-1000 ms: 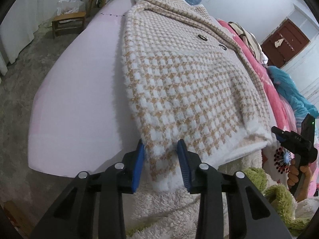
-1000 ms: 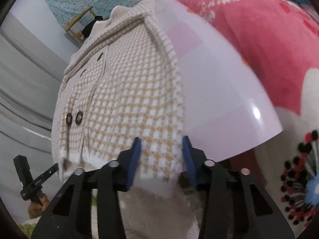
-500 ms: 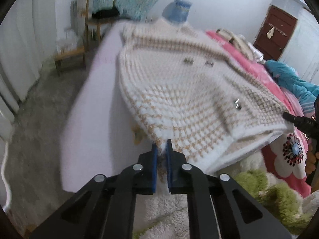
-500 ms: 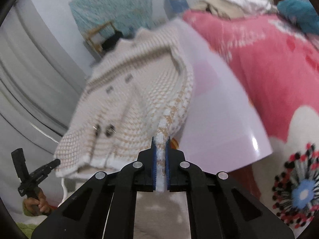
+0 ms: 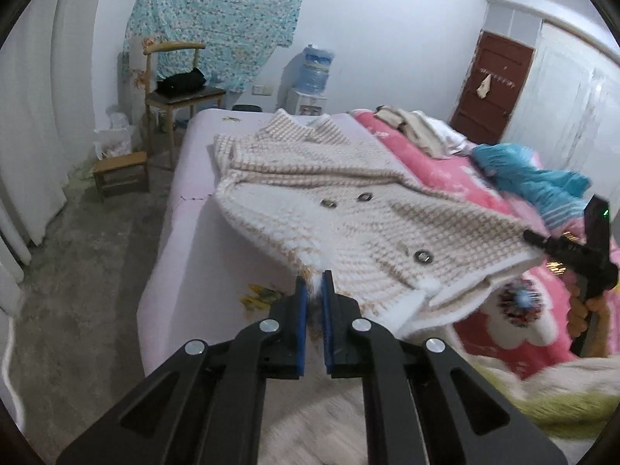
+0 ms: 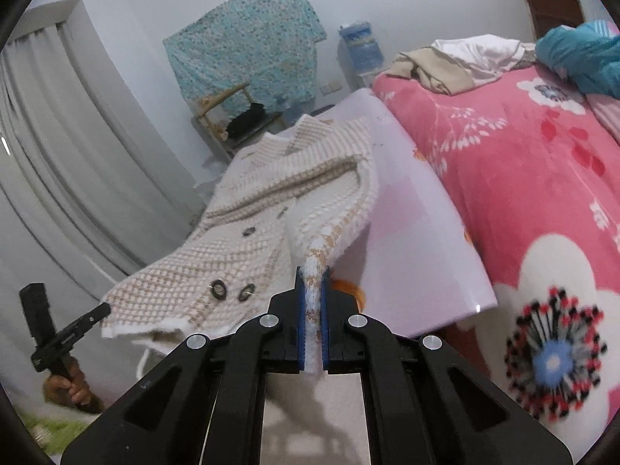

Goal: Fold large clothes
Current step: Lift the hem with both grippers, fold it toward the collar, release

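While both hand-held grippers (image 5: 314,283) (image 6: 312,277) pinch hem, coat (image 5: 348,201) lifted.

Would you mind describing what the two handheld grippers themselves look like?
Both the left gripper and right gripper share one design: matte black plastic linkage arms with triangular cut-outs, round silver pivot pins and blue finger pads. No cables or sleeves show.
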### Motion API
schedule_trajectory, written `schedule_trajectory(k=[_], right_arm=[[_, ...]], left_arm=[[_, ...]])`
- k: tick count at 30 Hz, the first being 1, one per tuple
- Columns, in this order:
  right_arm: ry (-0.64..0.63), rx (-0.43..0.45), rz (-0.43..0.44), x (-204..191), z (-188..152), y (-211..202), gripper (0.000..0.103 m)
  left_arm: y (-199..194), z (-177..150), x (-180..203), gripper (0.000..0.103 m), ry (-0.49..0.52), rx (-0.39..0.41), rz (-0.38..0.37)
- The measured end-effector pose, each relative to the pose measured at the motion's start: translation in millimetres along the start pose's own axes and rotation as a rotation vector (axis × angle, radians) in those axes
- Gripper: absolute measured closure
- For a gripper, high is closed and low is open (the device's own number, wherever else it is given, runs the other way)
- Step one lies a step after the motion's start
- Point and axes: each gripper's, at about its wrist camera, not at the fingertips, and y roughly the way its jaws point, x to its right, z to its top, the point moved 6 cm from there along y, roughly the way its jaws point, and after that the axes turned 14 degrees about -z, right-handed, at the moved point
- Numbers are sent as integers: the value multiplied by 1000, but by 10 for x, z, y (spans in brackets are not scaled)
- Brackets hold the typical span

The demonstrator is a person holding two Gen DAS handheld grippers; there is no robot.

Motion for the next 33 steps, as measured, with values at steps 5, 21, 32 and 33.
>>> schedule_trajectory(k=[5,21,32,33], right_arm=[[0,-28,20,-101,-102,-187,99],[218,-166,129,15,771,1358,97],[230,-261,27,210,809,2326,64],[221,-239,18,225,827,2255,58]], left_arm=[[-211,-28,-65,97,-84,24,-22],[1075,721,-1180,95,-311,-36,-85],[1583,756,-1852,76,-427,-83,-2],[1507,778,-1870,71,-407,-63,34]])
